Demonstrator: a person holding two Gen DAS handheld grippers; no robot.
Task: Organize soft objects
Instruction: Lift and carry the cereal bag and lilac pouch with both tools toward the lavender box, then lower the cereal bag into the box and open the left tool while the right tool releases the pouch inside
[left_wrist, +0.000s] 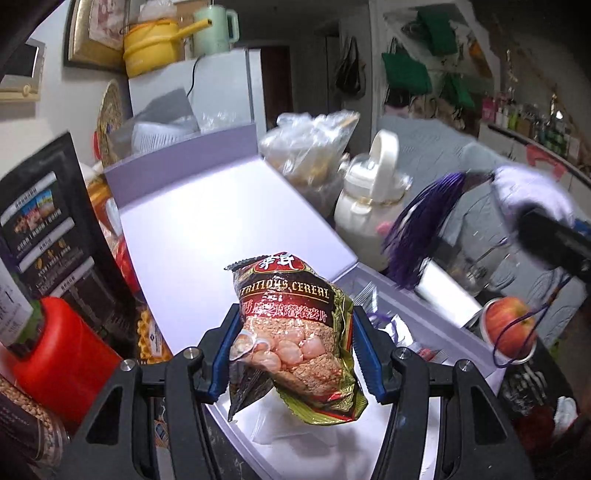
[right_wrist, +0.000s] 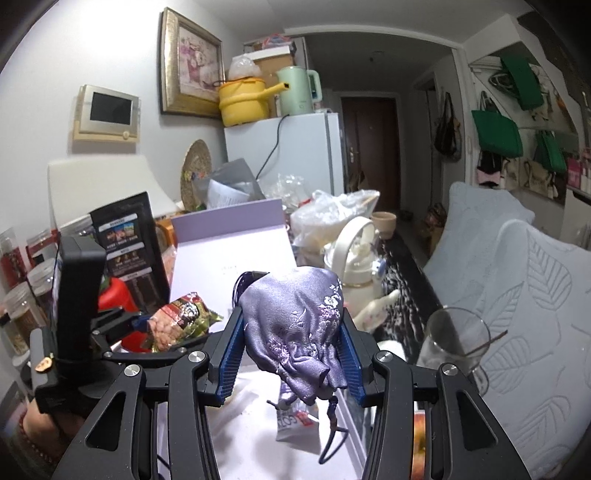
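My left gripper (left_wrist: 293, 347) is shut on a red and gold cereal packet (left_wrist: 291, 332) and holds it above the open lilac box (left_wrist: 207, 229). The right wrist view shows that gripper (right_wrist: 147, 325) and packet (right_wrist: 181, 319) at the left. My right gripper (right_wrist: 291, 354) is shut on a purple embroidered satin pouch (right_wrist: 299, 325), with its cord and tassel (right_wrist: 332, 432) hanging below, above the same box (right_wrist: 236, 258). In the left wrist view the pouch (left_wrist: 532, 192) and its purple tassel (left_wrist: 424, 229) are blurred at the right.
A white kettle (left_wrist: 373, 199) and plastic bags (left_wrist: 310, 147) stand right of the box. A red bottle (left_wrist: 62, 354) and a black package (left_wrist: 48, 221) stand left. An apple (left_wrist: 509, 328) and a glass (right_wrist: 458, 343) are at the right. Small sachets (right_wrist: 295, 421) lie in the box.
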